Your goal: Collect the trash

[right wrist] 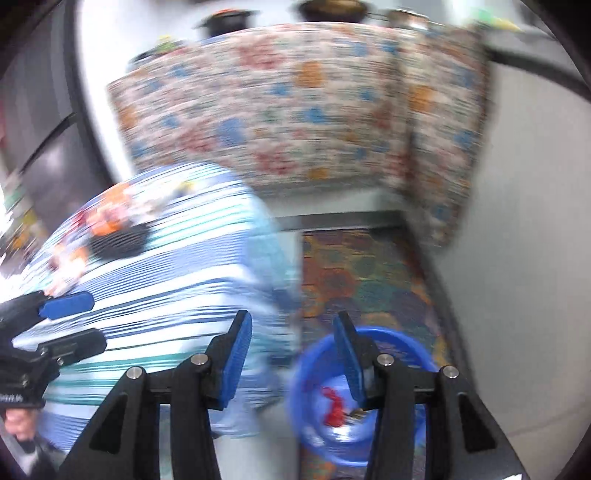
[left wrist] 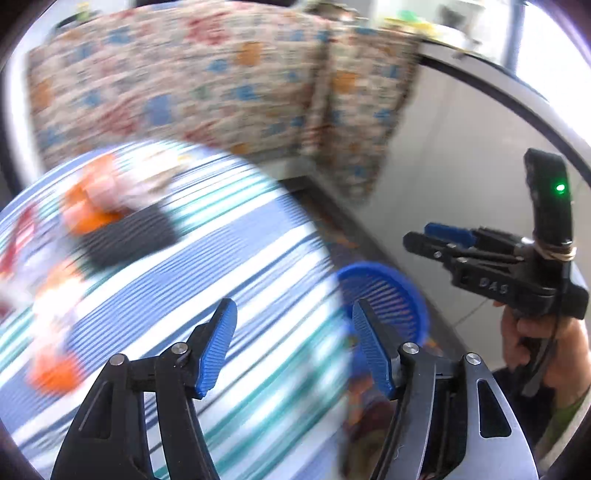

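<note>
Both views are motion-blurred. My left gripper (left wrist: 293, 325) is open and empty above a blue-and-white striped cloth (left wrist: 221, 266). Blurred orange and white wrappers (left wrist: 92, 199) and a dark object (left wrist: 129, 240) lie on the cloth at the left. A blue basket (left wrist: 388, 291) stands on the floor to the right of the cloth. My right gripper (right wrist: 291, 339) is open and empty, just above the blue basket (right wrist: 332, 369), which holds red trash (right wrist: 332, 406). The right gripper also shows in the left wrist view (left wrist: 436, 240). The wrappers also show in the right wrist view (right wrist: 107, 218).
A floral cloth (left wrist: 207, 81) hangs over furniture behind. A colourful patterned mat (right wrist: 362, 273) lies under the basket. A pale wall (left wrist: 461, 155) is at the right. Dark pots (right wrist: 225, 18) stand on top at the back.
</note>
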